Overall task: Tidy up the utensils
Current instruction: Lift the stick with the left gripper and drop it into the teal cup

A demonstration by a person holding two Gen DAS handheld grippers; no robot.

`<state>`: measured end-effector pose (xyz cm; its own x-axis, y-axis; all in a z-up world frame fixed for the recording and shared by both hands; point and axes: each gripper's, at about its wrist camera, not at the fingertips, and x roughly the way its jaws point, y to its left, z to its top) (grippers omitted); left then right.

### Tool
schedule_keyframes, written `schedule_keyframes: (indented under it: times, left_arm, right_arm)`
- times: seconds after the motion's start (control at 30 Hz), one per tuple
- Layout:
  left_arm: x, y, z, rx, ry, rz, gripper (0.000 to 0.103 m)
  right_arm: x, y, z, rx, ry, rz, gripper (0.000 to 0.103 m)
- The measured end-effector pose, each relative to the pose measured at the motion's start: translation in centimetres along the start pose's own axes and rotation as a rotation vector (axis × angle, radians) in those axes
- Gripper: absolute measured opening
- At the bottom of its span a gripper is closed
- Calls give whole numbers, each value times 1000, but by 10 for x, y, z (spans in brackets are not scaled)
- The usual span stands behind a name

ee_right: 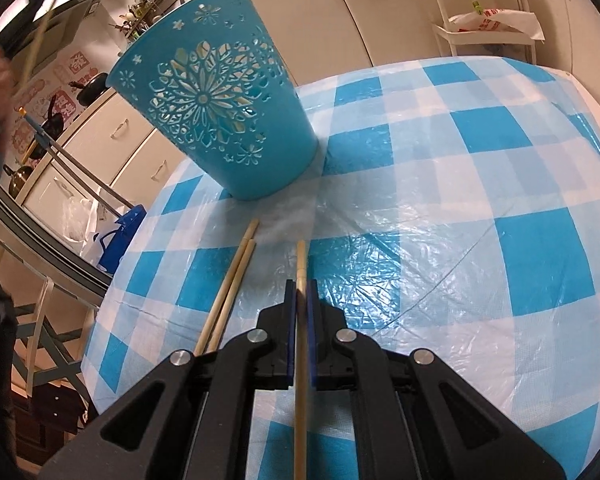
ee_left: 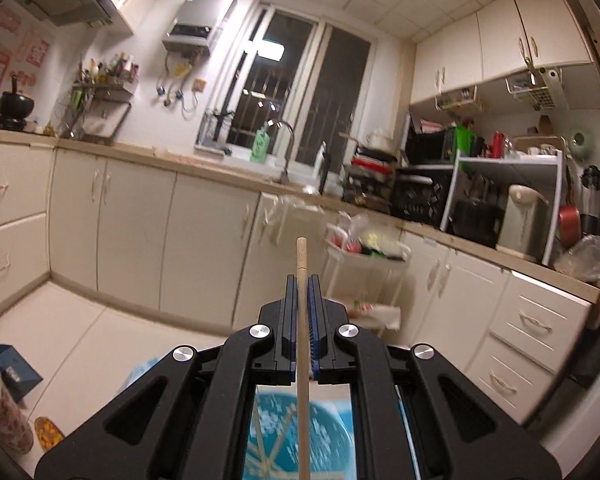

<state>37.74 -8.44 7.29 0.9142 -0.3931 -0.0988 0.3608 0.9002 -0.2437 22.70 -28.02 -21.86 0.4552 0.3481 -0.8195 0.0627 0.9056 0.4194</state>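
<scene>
Each hand's tongs hold one chopstick; the cup stands ahead on the desk.

The right tongs [ee_right: 299,286] are clamped on a chopstick [ee_right: 300,264] low over the desk [ee_right: 440,200], its long axis running straight out along the fingers towards the blue cup [ee_right: 216,96], which stands upright just beyond and to the left. Two loose chopsticks [ee_right: 230,288] lie side by side left of these tongs, roughly parallel to the held one. The left tongs [ee_left: 302,294] pinch another chopstick [ee_left: 302,264] aloft, aimed level across the kitchen. Through that gripper's gap below, the cup shows sticks already inside. I judge the right hand nearer the cup.
</scene>
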Motion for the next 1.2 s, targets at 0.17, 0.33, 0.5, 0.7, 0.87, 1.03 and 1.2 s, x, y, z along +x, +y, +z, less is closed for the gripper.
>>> schedule_keyframes:
  times: [0.17, 0.33, 0.5, 0.7, 0.87, 1.03, 1.2]
  left_arm:
    - [24, 6, -9, -15, -57, 52, 5]
    - [41, 16, -31, -48, -75, 97, 5]
    - [46, 17, -50, -19, -89, 135, 5]
    - [41, 16, -64, 17, -85, 153, 5]
    - [44, 14, -77, 53, -3, 155, 5]
    - [34, 18, -89, 54, 69, 152, 6]
    - [-3, 25, -93, 43, 82, 166, 41]
  right_arm:
    - [0, 0, 0, 3, 3, 1, 6]
    - [0, 0, -1, 3, 3, 5, 6]
    - [0, -1, 0, 4, 3, 11, 6]
    - [0, 0, -1, 8, 1, 11, 6]
    - [-2, 0, -1, 11, -3, 11, 6]
    - [-6, -3, -1, 24, -16, 26, 6]
    - [-15, -8, 1, 53, -55, 68, 6]
